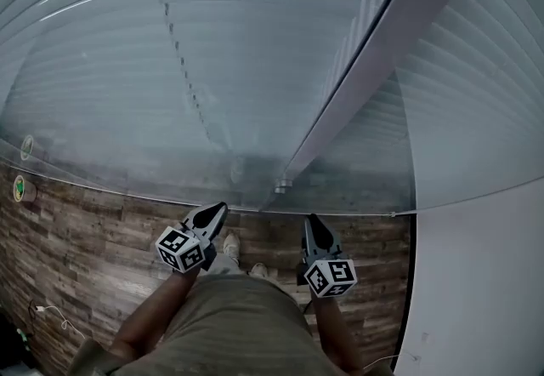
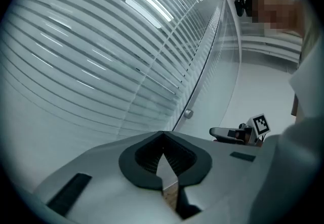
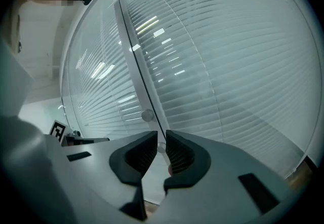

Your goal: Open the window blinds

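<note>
The person's olive-clad lap (image 1: 223,327) filled the foot of the head view, both forearms reaching forward from it. The left gripper (image 1: 219,209) was fully closed, its jaw tips meeting in a point with nothing between them. The right gripper (image 1: 313,221) stood just beside it, its jaws a narrow slit apart and clamped on nothing I could make out. Both pointed roughly level at the foot of the glass, near it but not touching. The window blinds (image 1: 127,68) hung straight ahead behind the glass, well above both grippers. Their long slats ran horizontally from side to side, stacked one over another, and lay shut with no view through. A ladder cord (image 1: 182,68) ran up and down across the slats. A pale upright frame post (image 1: 382,51) split the blinds into two panes, with a small metal fitting (image 1: 282,185) at its base. Below lay a wood-plank floor (image 1: 76,238), and a white wall panel (image 1: 476,281) stood at the right
</note>
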`<action>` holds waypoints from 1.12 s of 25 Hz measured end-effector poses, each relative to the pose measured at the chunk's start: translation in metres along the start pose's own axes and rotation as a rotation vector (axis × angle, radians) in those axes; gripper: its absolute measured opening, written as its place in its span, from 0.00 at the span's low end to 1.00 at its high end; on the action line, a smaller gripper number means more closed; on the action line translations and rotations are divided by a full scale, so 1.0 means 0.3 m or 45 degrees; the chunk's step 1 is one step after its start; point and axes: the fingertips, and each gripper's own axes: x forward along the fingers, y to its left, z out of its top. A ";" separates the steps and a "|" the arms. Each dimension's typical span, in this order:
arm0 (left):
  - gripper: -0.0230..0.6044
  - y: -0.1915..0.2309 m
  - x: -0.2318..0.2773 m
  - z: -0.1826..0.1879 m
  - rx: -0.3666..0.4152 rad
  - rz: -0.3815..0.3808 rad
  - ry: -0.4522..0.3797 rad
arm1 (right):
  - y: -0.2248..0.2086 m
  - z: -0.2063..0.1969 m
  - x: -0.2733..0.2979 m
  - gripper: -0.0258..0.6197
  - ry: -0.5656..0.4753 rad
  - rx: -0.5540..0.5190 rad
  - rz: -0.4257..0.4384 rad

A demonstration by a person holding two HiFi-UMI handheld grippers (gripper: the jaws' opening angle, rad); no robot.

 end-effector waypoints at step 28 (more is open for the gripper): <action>0.06 0.144 0.127 0.026 0.095 -0.376 0.165 | 0.032 -0.206 0.367 0.25 0.227 0.156 -0.117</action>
